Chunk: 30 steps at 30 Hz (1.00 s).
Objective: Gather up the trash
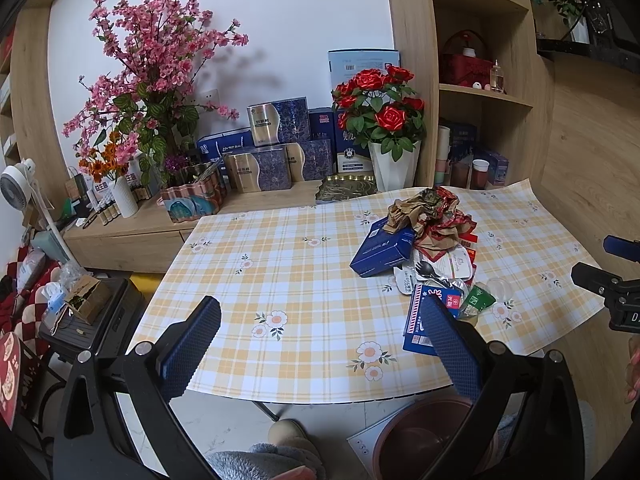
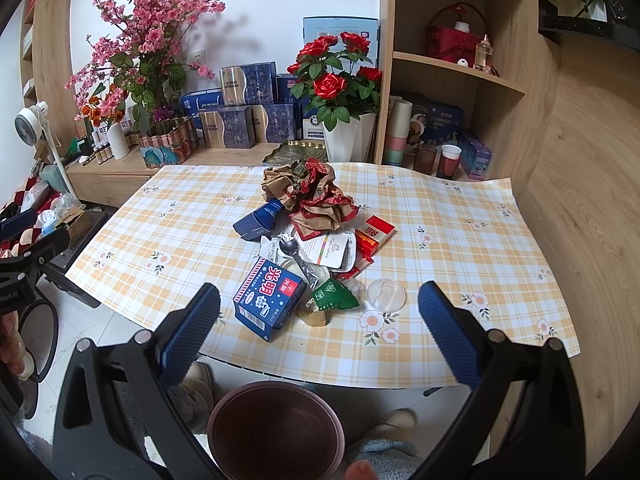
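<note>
Trash [image 2: 316, 240] sits in one heap on the plaid tablecloth [image 2: 460, 240], toward the middle of the table, and as far as I can see none of it has gone anywhere yet: the dark red bin [image 2: 276, 432] on the floor just below the near table edge looks empty inside, so I judge the job barely begun, with the whole pile left to move. Both claws hang short of the heap, holding nothing; the left gripper [image 1: 320, 344] has its blue-padded fingers spread wide over bare cloth to the left of the pile, and the right gripper [image 2: 320, 320] stands just as wide, its gap framing the near end of the pile from the table's edge. Counting what shows: one crumpled wad of brown and red paper [image 2: 316, 196] at the far end, one dark blue carton [image 2: 260, 220] lying beside it, one blue box with red characters [image 2: 268, 300] nearest the edge, one red and yellow box [image 2: 374, 234], one white tray lid [image 2: 328, 250], one black plastic spoon [image 2: 290, 246] in clear wrap, one green sachet [image 2: 334, 296], and one clear round lid [image 2: 386, 295] lying slightly apart to the right. Smaller scraps lie under these, and I cannot count them. There is one bin and two grippers.
</note>
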Each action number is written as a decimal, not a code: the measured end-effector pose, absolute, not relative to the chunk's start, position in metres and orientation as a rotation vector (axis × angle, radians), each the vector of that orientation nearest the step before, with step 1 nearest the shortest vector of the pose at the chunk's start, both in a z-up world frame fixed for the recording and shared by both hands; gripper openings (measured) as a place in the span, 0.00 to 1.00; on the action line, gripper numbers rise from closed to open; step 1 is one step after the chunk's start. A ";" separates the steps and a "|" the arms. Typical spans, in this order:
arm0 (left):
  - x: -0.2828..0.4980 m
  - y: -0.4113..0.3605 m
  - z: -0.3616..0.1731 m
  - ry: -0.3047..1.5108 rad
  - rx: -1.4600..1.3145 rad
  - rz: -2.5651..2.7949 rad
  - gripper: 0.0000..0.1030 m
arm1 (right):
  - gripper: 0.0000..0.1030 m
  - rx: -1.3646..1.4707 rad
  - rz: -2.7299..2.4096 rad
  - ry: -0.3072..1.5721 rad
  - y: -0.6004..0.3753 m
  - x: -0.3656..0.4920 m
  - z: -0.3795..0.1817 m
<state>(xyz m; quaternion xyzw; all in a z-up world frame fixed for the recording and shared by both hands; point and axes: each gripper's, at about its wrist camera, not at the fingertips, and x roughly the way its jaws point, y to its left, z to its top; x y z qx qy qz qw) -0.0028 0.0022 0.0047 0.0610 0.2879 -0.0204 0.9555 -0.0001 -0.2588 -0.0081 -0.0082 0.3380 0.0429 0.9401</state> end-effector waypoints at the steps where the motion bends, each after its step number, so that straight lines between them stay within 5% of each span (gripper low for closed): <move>1: -0.003 0.002 0.005 0.584 0.125 -0.041 0.95 | 0.95 -0.017 0.087 0.691 -0.258 0.000 -0.008; 30: 0.007 -0.008 -0.011 0.556 0.149 -0.155 0.95 | 0.95 -0.008 0.094 0.741 -0.258 0.014 -0.026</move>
